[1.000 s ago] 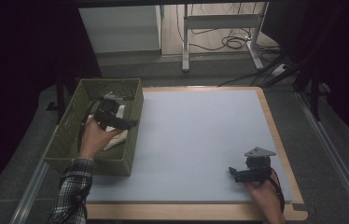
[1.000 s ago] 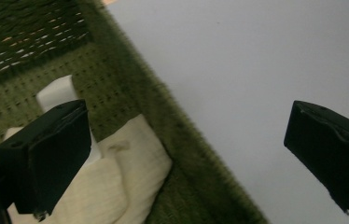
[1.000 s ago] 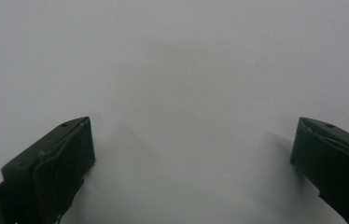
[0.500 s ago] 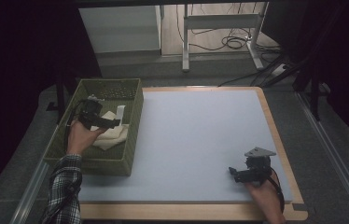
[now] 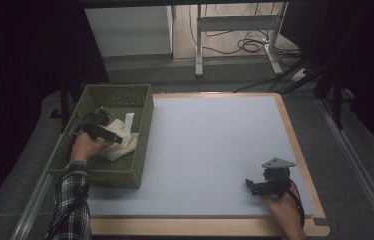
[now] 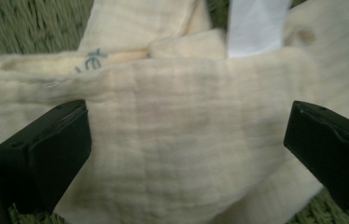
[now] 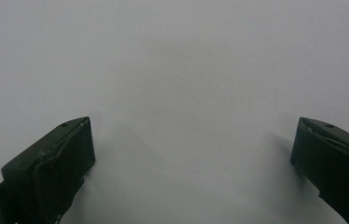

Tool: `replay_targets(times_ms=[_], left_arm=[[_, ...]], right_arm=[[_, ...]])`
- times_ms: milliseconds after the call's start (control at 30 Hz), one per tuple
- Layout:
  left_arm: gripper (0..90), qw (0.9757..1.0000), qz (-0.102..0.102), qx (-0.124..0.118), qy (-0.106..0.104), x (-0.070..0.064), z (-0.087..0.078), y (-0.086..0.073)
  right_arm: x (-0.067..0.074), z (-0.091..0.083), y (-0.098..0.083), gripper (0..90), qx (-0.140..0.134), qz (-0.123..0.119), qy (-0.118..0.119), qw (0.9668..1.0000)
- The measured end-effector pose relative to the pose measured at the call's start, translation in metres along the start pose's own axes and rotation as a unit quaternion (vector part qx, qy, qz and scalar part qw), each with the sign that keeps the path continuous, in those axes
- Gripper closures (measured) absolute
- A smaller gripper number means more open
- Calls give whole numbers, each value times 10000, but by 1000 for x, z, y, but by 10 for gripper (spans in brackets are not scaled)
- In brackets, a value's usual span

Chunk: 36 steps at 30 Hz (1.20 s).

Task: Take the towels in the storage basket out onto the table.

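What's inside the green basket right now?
Inside the green basket: a cream cloth with a white tag, left gripper open over it. Anything beneath the cloth is covered.

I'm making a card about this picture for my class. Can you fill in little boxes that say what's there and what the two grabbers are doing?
Table: pale grey mat with a wooden edge
Basket: green woven basket at the table's left side
Inside basket: cream cloth with a white tag
Left gripper: open, jaws either side of the cloth
Right gripper: open, over bare mat at the near right
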<state>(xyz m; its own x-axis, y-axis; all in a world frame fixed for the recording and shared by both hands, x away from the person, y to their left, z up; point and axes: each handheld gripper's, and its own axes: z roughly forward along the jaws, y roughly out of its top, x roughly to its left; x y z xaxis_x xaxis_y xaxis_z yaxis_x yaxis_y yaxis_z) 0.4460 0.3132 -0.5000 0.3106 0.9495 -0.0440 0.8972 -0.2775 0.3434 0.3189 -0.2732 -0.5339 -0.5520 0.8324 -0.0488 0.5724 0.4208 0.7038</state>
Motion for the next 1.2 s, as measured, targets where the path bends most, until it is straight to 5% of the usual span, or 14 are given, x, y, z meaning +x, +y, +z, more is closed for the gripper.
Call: replay_targets(times_ms=[200,300,533,700,933,1200], left_arm=[[55,9982,27,603,62,-2,18,0],[170,9982,-92,593,-71,-2,15,-1],[664,9980,7,601,-173,-6,6,-4],[743,9981,69,557,-260,-7,2,-4],[741,9974,-296,-307,-587,1,-27,-9],[737,9939,-250,-896,-596,2,-73,-14]], right_arm=[[0,0,0,0,0,0,0,10000],[0,0,0,0,0,0,2,10000],[0,0,0,0,1,1,0,10000],[0,0,0,0,0,0,1,10000],[0,0,0,0,0,2,1,10000],[0,0,0,0,-1,-1,0,10000]])
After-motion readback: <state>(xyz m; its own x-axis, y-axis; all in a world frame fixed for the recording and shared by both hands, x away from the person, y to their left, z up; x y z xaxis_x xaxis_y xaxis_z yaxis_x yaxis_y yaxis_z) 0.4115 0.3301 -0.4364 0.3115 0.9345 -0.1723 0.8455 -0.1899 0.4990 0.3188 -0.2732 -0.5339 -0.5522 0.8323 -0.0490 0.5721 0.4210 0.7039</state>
